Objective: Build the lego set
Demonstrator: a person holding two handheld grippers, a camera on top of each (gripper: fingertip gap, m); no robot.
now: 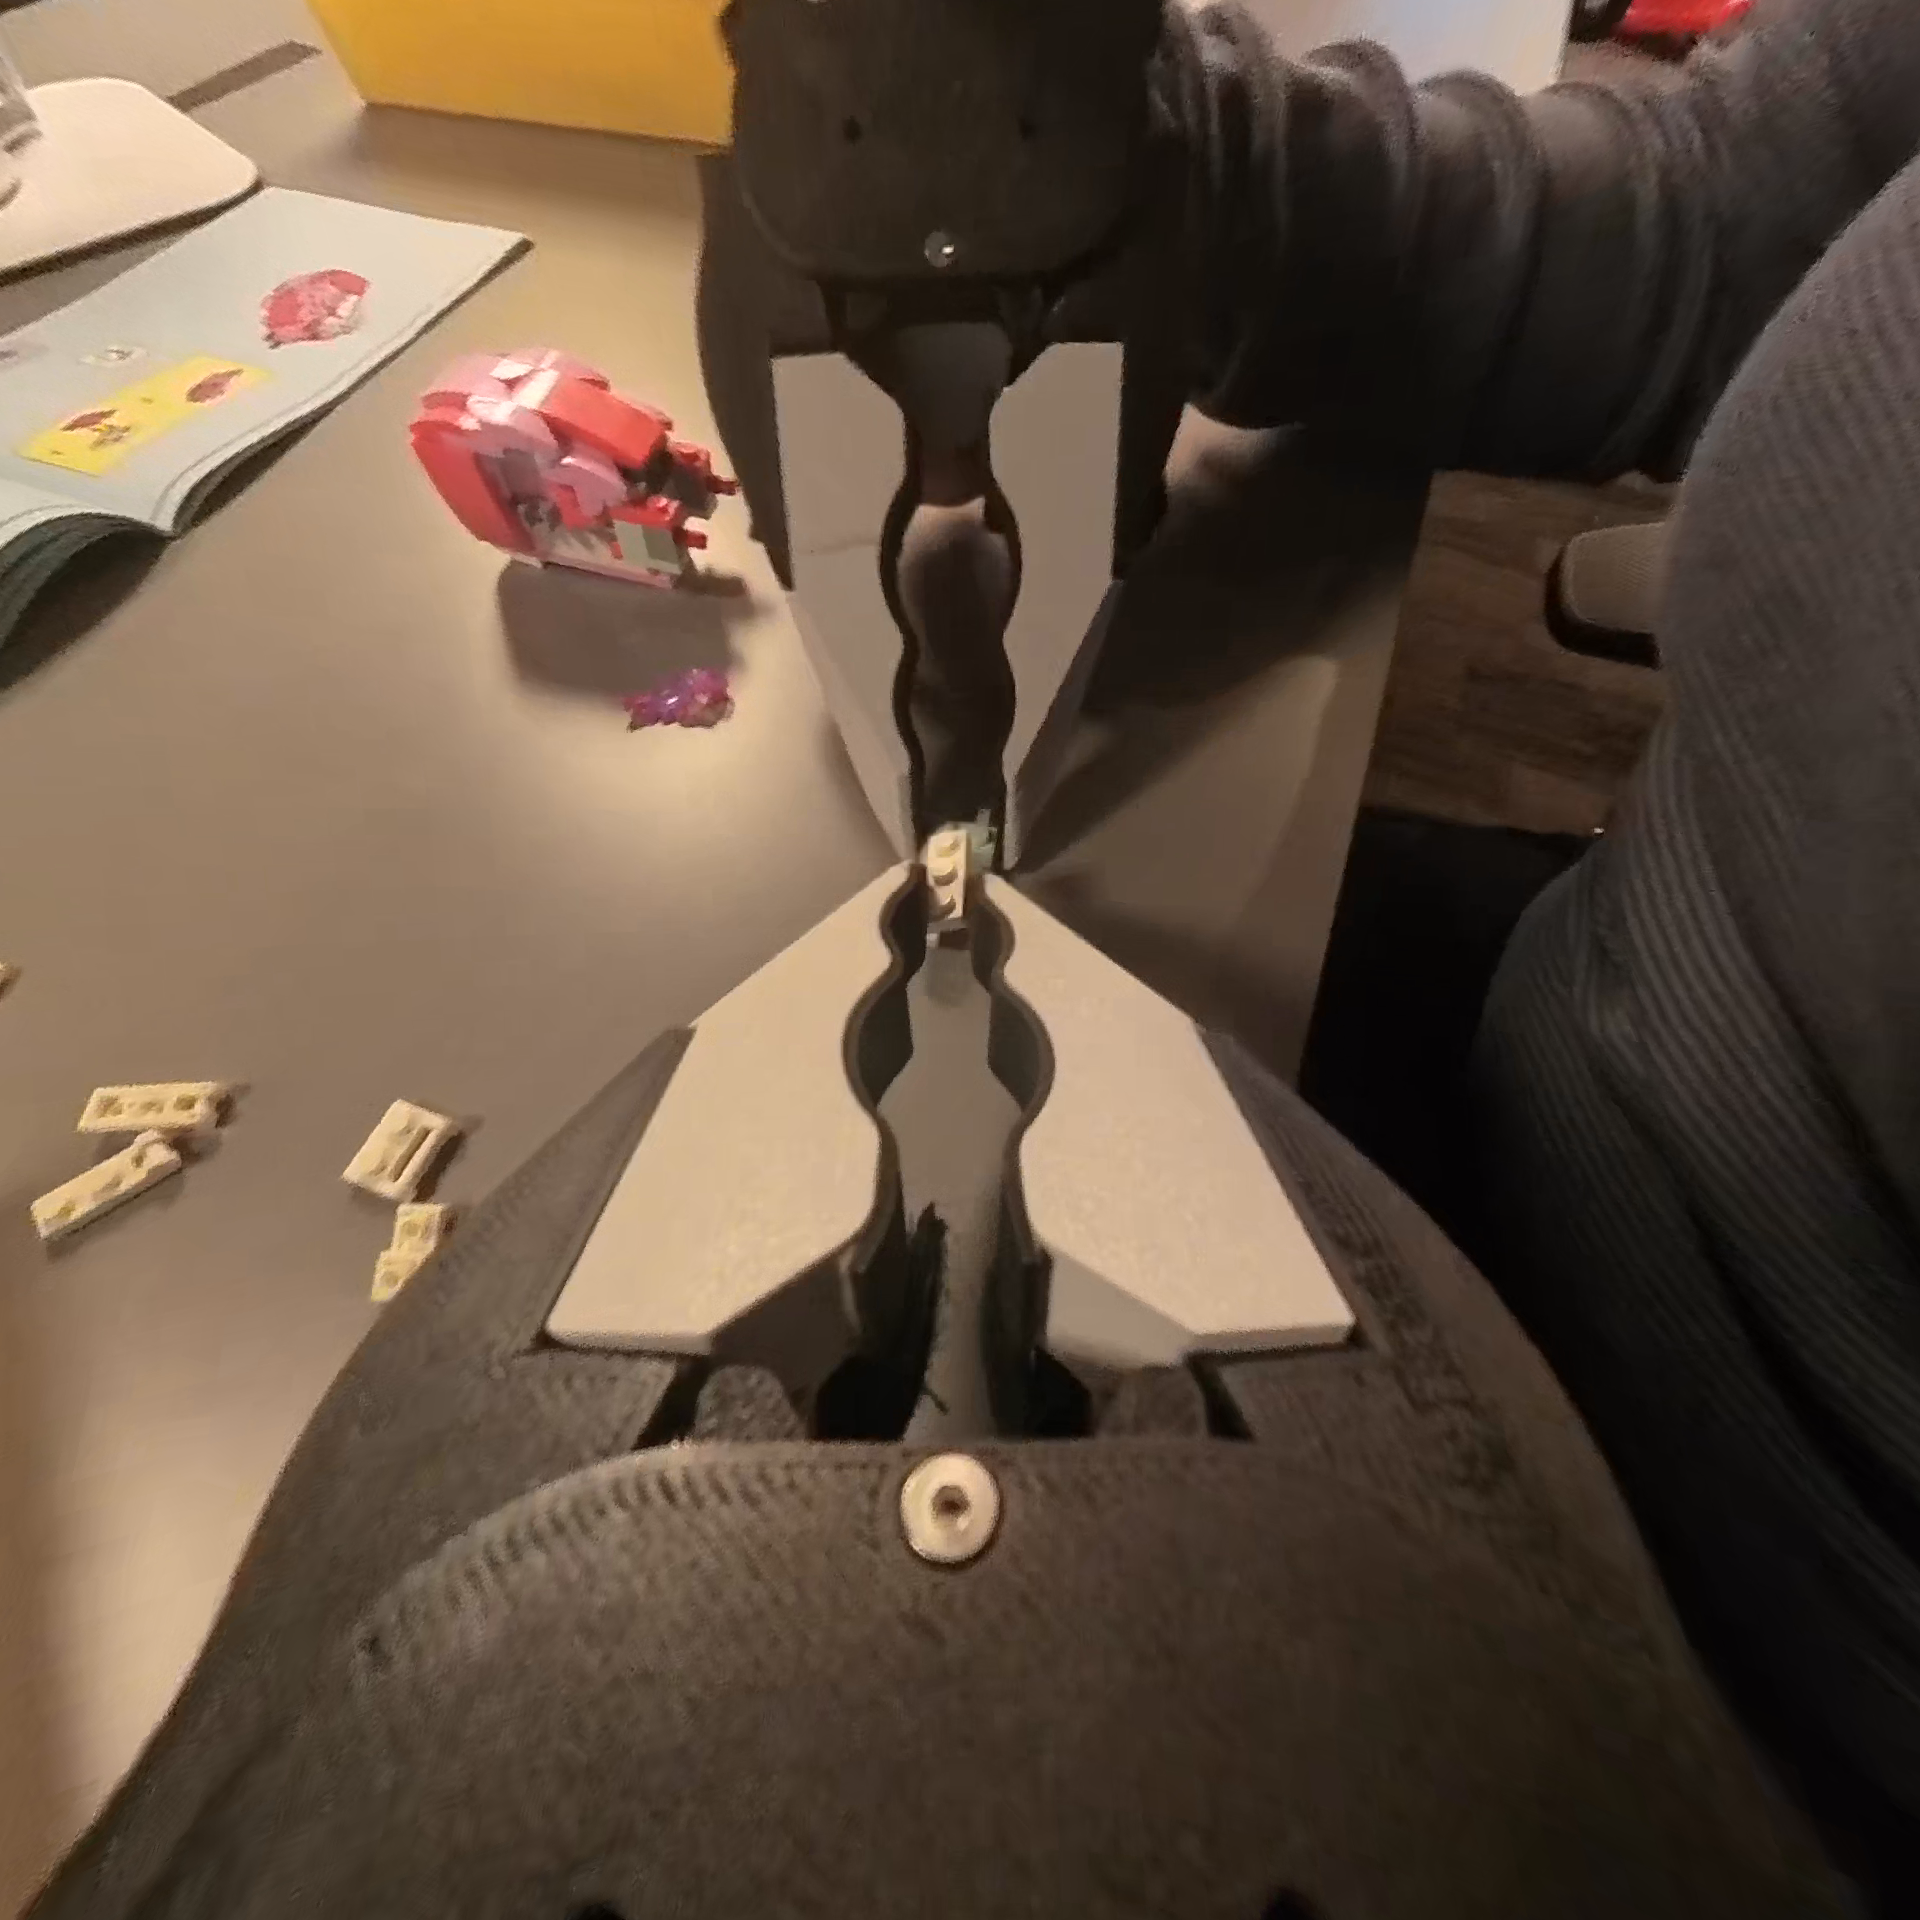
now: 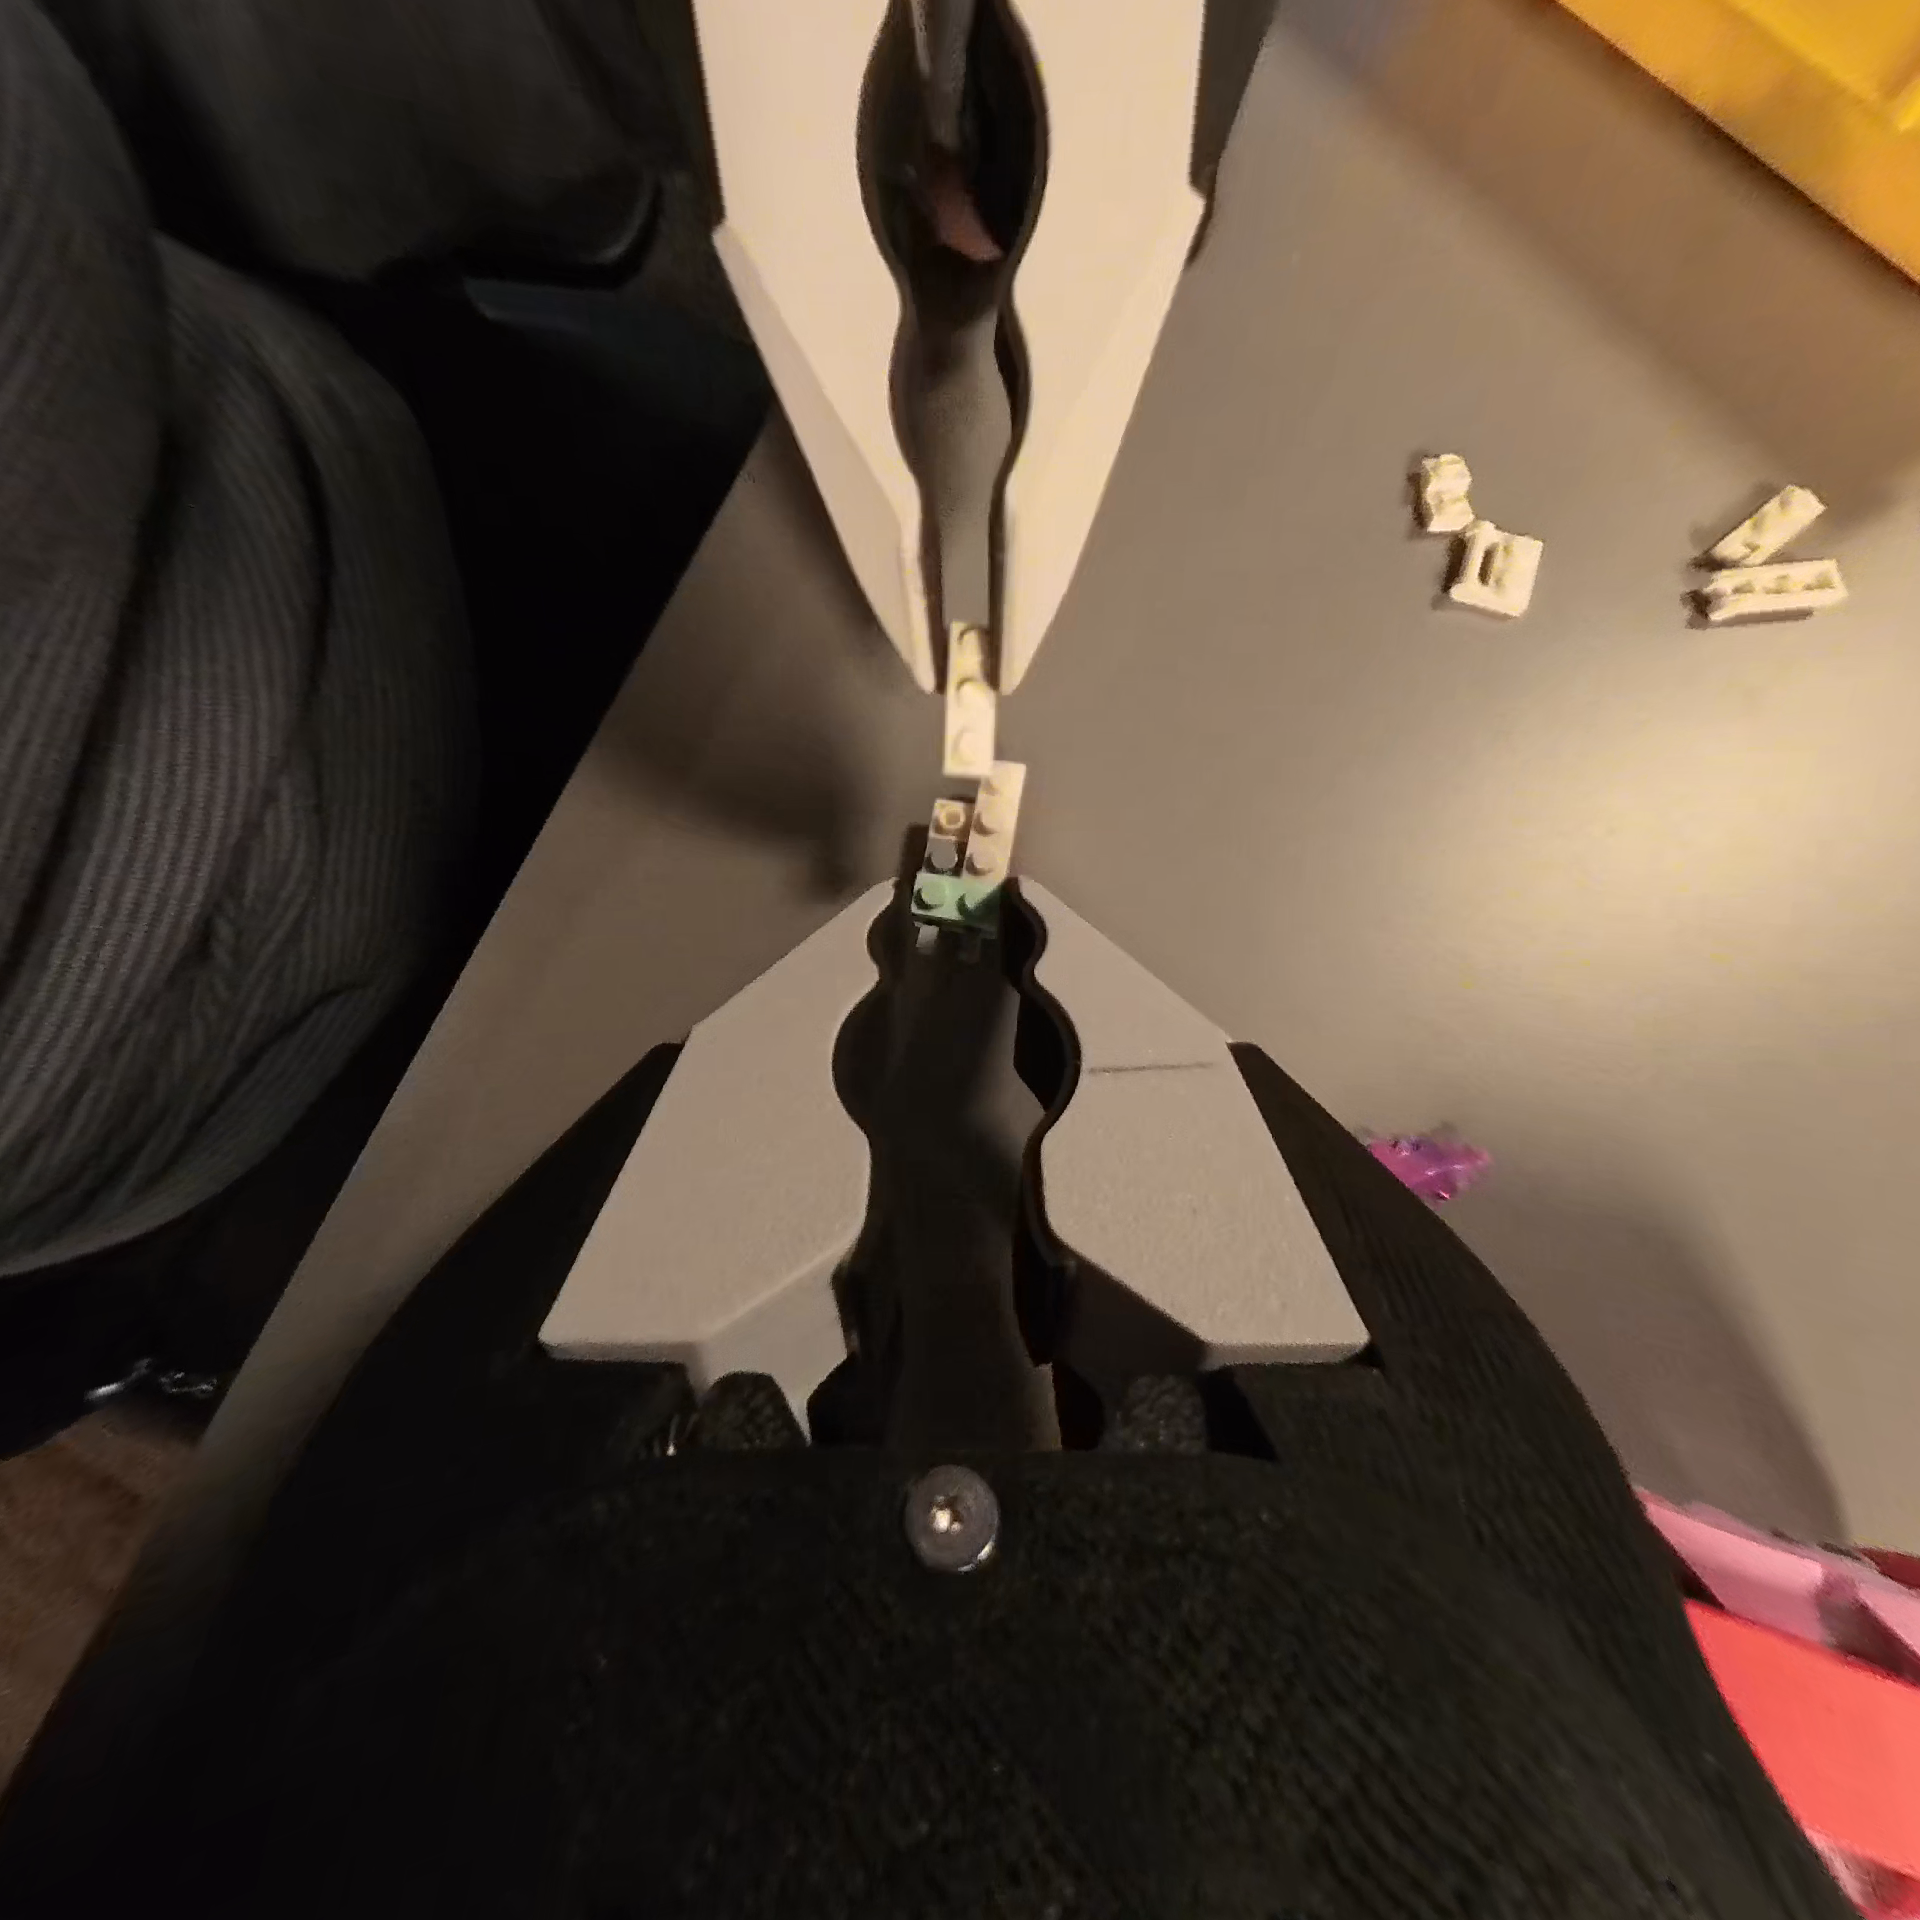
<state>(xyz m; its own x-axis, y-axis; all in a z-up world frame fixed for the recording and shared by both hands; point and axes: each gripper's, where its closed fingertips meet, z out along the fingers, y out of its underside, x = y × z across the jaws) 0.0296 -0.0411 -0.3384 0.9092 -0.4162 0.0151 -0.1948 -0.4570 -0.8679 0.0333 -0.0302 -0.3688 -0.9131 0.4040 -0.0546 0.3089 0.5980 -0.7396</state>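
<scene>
My left gripper [image 1: 951, 896] is shut on a narrow tan studded plate [image 1: 948, 878], which sticks out past its tips. In the right wrist view the left gripper [image 2: 971, 675] comes in from the top with this plate [image 2: 968, 717]. My right gripper [image 2: 956, 902] is shut on a small brick assembly [image 2: 966, 847]: a pale green brick sits between the pads, with grey and tan bricks in front of it. The plate's free end meets the assembly's tan brick. In the left wrist view the right gripper [image 1: 961, 826] faces mine tip to tip above the table [image 1: 364, 831].
A red and pink brick model [image 1: 566, 478], an open booklet [image 1: 208, 353], a yellow box [image 1: 540, 62] and a purple piece [image 1: 681, 701] lie to the left. Loose tan plates [image 1: 156, 1107] lie near the front left. The table edge and a person in dark clothing [image 1: 1714, 935] are to the right. My two grippers' fingertips are within a few centimetres of each other. The purple piece [image 1: 681, 701] lies around 8 cm away from my right fingertips.
</scene>
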